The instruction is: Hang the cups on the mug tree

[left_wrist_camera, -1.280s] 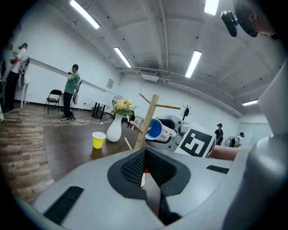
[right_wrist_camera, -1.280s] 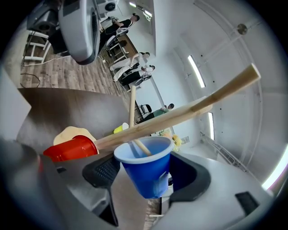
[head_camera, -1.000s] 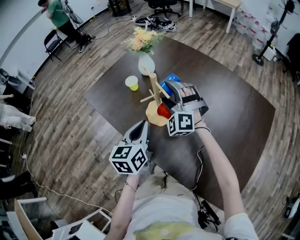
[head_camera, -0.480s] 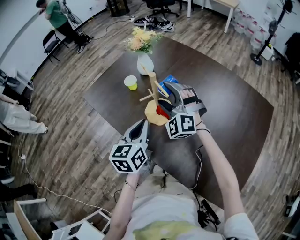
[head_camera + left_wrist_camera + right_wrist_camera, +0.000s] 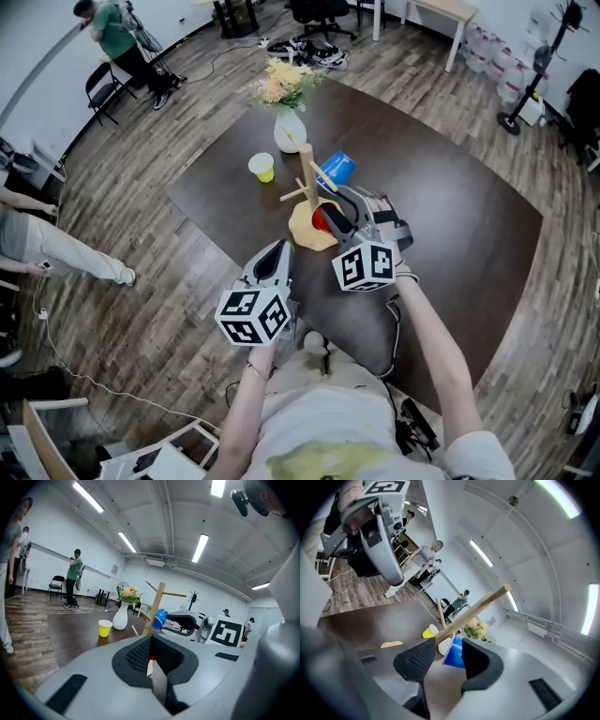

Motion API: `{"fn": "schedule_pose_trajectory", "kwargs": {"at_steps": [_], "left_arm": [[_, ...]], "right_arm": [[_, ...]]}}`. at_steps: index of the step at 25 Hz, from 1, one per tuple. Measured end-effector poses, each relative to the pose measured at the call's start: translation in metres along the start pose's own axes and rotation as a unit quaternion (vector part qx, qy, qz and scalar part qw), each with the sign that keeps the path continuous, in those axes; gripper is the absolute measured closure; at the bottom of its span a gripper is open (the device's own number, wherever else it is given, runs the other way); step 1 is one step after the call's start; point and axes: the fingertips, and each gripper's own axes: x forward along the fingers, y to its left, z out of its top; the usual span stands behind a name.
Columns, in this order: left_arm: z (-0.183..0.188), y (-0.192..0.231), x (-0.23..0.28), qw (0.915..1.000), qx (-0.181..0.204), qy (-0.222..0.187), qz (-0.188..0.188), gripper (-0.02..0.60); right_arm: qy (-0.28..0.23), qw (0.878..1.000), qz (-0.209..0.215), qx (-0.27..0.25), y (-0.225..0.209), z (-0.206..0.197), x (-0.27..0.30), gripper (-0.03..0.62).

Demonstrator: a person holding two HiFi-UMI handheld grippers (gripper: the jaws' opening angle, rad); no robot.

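Now that the blue cup (image 5: 338, 168) hangs on the mug tree (image 5: 307, 171), the right gripper (image 5: 337, 206) sits empty, jaws half apart, just been closing; left gripper (image 5: 279, 253) pinched together. Guess the yellow cup (image 5: 263, 166) goes next.

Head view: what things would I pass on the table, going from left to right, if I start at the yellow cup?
yellow cup → white vase → blue cup

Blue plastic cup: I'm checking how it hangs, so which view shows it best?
Head view: the blue plastic cup shows whole, hung on the wooden mug tree. Both gripper views show only part of it.
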Motion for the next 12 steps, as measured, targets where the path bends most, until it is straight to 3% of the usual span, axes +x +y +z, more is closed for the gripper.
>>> {"fn": "schedule_pose_trajectory", "kwargs": {"at_steps": [5,12], "left_arm": [[-0.002,0.005,-0.01,0.9999,0.003,-0.004,0.009,0.558],[-0.003,0.017,-0.026,0.9992,0.004,-0.013,0.036,0.558]], "right_arm": [[0.009,0.999,-0.004,0.049,0.008,-0.001,-0.015,0.522],[0.0,0.991,0.015,0.13,0.025,0.008,-0.032,0.568]]}}
